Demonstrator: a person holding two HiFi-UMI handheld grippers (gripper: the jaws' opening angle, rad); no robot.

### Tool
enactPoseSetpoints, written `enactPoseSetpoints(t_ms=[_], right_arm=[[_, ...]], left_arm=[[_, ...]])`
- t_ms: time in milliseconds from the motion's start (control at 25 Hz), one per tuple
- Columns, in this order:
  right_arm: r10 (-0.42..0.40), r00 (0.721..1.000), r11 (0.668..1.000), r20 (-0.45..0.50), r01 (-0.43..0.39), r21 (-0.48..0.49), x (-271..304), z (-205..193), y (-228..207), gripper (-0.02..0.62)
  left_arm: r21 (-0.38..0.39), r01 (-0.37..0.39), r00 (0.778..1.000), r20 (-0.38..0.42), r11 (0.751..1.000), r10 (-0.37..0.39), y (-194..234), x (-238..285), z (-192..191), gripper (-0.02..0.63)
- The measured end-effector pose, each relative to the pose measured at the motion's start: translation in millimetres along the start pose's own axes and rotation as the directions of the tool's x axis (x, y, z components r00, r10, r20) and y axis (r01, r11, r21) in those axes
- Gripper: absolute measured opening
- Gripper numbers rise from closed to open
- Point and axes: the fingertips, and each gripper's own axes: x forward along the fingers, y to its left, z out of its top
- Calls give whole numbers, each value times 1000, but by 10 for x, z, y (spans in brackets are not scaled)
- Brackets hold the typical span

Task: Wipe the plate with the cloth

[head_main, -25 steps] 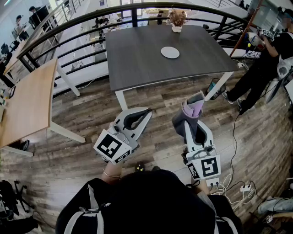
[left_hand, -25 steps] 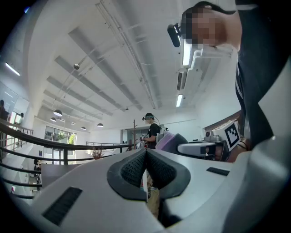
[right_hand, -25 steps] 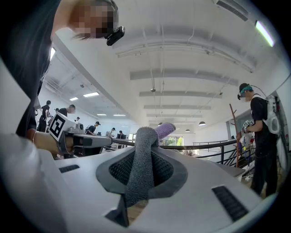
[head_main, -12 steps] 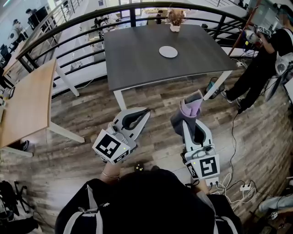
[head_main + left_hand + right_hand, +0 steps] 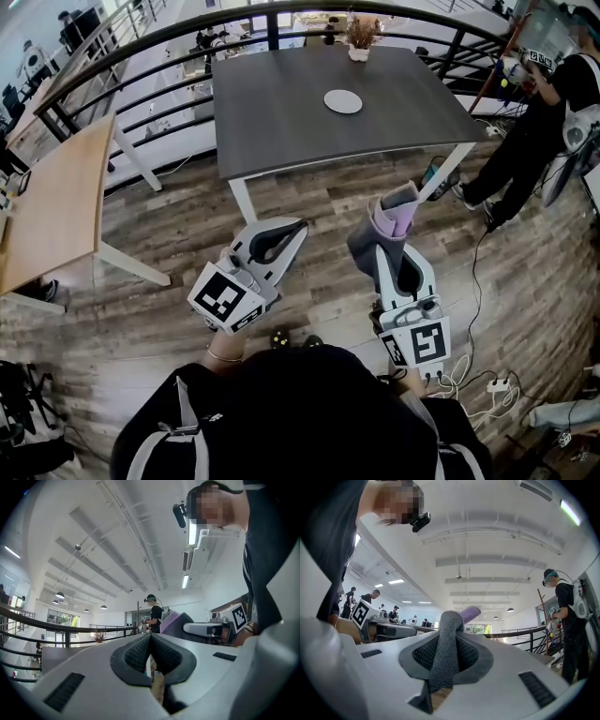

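Observation:
A small white plate (image 5: 342,101) lies on the dark grey table (image 5: 281,112) far ahead of me. My right gripper (image 5: 392,246) is shut on a folded grey and purple cloth (image 5: 388,223), which sticks up between its pads (image 5: 446,639). My left gripper (image 5: 298,229) is shut with nothing in it; its pads (image 5: 151,652) meet. Both grippers hover over the wooden floor, well short of the table, pointing roughly level towards it.
A potted dried plant (image 5: 359,37) stands at the table's far edge. A light wooden table (image 5: 52,202) is at the left, a black railing (image 5: 150,47) behind. A person in black (image 5: 553,112) stands at the right; cables and a power strip (image 5: 497,384) lie on the floor.
The table and plate have shifted slightly up and left in the head view. Both grippers keep their pose and grip.

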Motion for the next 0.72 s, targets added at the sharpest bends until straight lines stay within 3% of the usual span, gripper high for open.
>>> enactPoseSetpoints(t_ms=[720], right_arm=[[11,1000,998,11,-12,69,-292,-117,-499,63]], left_arm=[[4,-28,999,-42,1000,28,-328,347,-132,6]])
